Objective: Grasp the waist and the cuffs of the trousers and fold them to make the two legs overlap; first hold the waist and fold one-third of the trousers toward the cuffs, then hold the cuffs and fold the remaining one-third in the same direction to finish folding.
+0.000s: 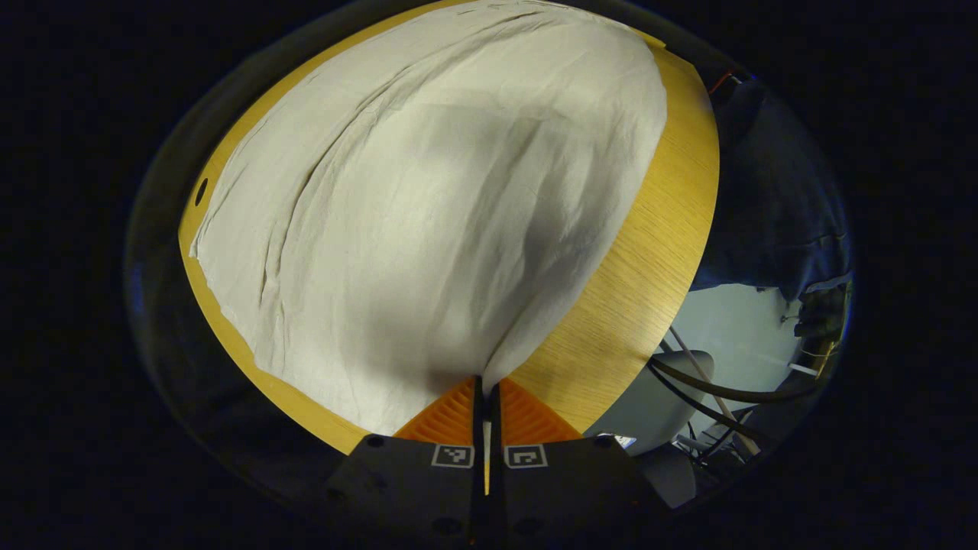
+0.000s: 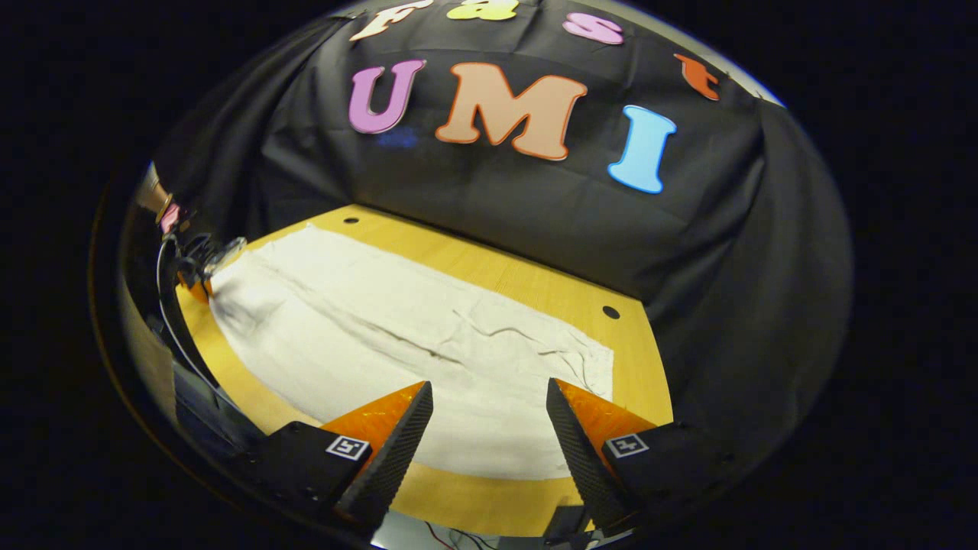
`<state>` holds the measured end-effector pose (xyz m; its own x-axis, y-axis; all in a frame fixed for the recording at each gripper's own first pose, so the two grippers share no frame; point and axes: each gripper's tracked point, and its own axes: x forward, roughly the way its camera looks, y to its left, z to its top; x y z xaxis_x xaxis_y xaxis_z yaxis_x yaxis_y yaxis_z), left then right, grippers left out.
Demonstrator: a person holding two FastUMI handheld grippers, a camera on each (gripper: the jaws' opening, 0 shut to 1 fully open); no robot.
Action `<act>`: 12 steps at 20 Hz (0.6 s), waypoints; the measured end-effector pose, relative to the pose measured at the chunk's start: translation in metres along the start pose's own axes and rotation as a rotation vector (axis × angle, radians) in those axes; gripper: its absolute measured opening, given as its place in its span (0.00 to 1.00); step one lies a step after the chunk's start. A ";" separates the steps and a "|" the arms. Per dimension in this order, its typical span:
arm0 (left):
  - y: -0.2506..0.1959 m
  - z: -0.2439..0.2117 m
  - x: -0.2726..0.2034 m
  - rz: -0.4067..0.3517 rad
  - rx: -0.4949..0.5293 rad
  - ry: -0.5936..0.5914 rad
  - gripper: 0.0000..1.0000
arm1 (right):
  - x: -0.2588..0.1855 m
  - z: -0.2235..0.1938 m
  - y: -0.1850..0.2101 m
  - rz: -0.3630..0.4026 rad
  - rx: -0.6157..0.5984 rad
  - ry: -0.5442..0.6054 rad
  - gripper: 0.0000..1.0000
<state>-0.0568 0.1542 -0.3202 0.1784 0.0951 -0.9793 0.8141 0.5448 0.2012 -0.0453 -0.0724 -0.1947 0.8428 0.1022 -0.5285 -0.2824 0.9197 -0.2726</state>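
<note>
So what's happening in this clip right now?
A person is folding pale off-white cloth trousers spread flat on a yellow wooden table. The left tongs are shut on one edge of the trousers, the fabric pinched between their fingers. The right tongs hang open above the near edge at the other end, gripping nothing yet.

The left gripper view looks steeply down, close over the trousers (image 1: pixel 428 214) and table (image 1: pixel 649 290). The right gripper view sits higher at the near edge, facing the wall at 12 o'clock. Both share trousers and table.
</note>
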 end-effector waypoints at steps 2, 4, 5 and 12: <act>0.000 -0.001 0.001 0.003 -0.025 0.008 0.00 | 0.008 -0.031 0.000 0.054 -0.086 0.088 0.96; 0.000 0.001 0.000 0.009 -0.039 0.008 0.00 | 0.013 -0.061 -0.001 0.108 -0.173 0.178 0.96; 0.000 0.001 0.000 0.013 -0.043 0.010 0.00 | 0.017 -0.076 -0.004 0.129 -0.221 0.222 0.98; 0.000 0.001 0.001 0.024 -0.077 0.016 0.00 | 0.040 -0.139 -0.011 0.308 -0.500 0.430 0.96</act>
<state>-0.0560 0.1539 -0.3213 0.1878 0.1217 -0.9746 0.7649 0.6044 0.2228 -0.0722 -0.1305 -0.3245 0.4653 0.0759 -0.8819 -0.7404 0.5793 -0.3408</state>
